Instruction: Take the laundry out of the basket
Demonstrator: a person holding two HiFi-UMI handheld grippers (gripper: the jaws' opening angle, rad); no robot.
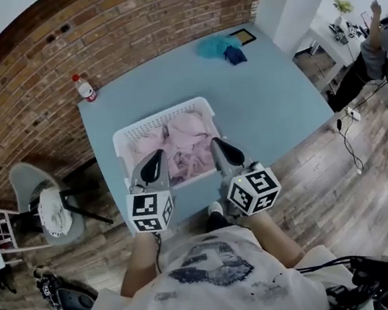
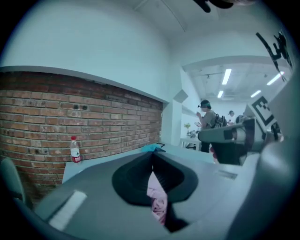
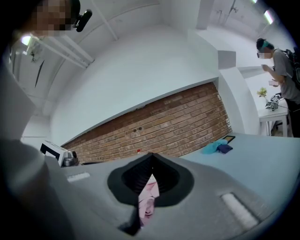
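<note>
A white slatted basket (image 1: 162,116) stands on the light blue table (image 1: 272,94), filled with pale pink laundry (image 1: 181,142). My left gripper (image 1: 156,158) and right gripper (image 1: 215,143) sit side by side over the basket's near edge, tips above the pink heap. In the left gripper view the jaws (image 2: 152,157) meet at the tip, with a fold of pink cloth (image 2: 158,197) pinched in the gap below. The right gripper (image 3: 151,157) is likewise shut, with pink cloth (image 3: 147,197) hanging between its jaws. The basket's near rim is hidden behind the grippers.
A plastic bottle with a red label (image 1: 85,88) stands at the table's far left corner by the brick wall. A teal cloth (image 1: 214,45), a dark blue cloth (image 1: 235,55) and a flat framed item (image 1: 242,35) lie at the far right. A grey chair (image 1: 45,203) is on the left. A person (image 1: 381,48) stands at the right.
</note>
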